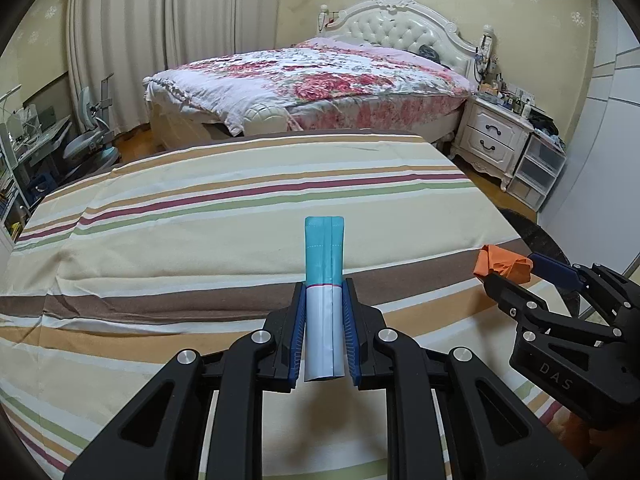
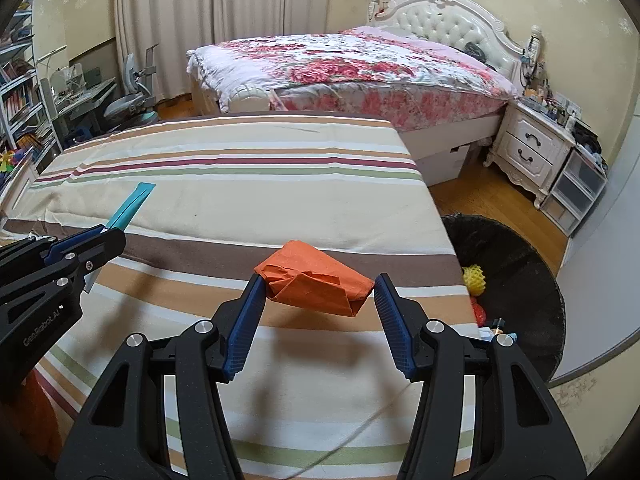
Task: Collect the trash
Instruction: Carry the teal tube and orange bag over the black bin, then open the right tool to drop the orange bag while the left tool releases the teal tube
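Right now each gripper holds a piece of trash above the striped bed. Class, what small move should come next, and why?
Probably swing the right gripper, closed on the orange paper, rightward over the black bin beside the bed. The bin sits nearest that side, and already holds trash. The left gripper with its blue-and-white wrapper can follow.

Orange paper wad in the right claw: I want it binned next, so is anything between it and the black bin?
Nothing visible: the orange paper wad hangs over the striped bed's edge, with the open black bin just beyond.
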The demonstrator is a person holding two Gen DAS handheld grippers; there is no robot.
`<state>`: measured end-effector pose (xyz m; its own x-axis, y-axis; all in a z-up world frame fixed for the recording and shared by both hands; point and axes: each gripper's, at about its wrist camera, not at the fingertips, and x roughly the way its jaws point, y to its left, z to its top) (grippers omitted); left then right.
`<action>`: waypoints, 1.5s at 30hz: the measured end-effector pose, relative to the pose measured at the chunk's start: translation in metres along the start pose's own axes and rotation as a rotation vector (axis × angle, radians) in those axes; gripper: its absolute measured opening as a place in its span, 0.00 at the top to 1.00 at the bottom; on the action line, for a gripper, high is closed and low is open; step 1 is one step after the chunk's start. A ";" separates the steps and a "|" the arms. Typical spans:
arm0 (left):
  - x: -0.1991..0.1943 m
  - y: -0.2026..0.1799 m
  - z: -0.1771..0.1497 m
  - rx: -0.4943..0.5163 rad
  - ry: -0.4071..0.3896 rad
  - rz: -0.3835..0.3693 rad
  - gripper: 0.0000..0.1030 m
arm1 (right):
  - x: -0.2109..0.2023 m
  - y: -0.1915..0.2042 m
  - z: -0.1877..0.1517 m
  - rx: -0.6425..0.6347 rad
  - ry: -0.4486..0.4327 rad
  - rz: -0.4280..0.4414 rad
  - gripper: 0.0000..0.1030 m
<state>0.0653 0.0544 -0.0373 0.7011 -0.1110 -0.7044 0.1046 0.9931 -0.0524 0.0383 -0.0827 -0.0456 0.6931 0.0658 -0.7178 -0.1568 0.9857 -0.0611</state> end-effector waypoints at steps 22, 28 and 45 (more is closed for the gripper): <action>0.013 -0.123 0.029 0.173 -0.045 -0.156 0.82 | -0.017 -0.122 -0.011 0.212 -0.040 -0.187 0.47; 0.025 -0.151 0.035 0.206 -0.042 -0.188 0.82 | -0.017 -0.150 -0.016 0.255 -0.040 -0.228 0.47; 0.074 -0.213 0.051 0.267 -0.005 -0.186 0.82 | 0.011 -0.205 -0.019 0.346 -0.006 -0.276 0.46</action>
<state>0.1313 -0.1669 -0.0419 0.6559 -0.2902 -0.6969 0.4121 0.9111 0.0084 0.0645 -0.2868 -0.0540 0.6801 -0.2073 -0.7032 0.2790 0.9602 -0.0132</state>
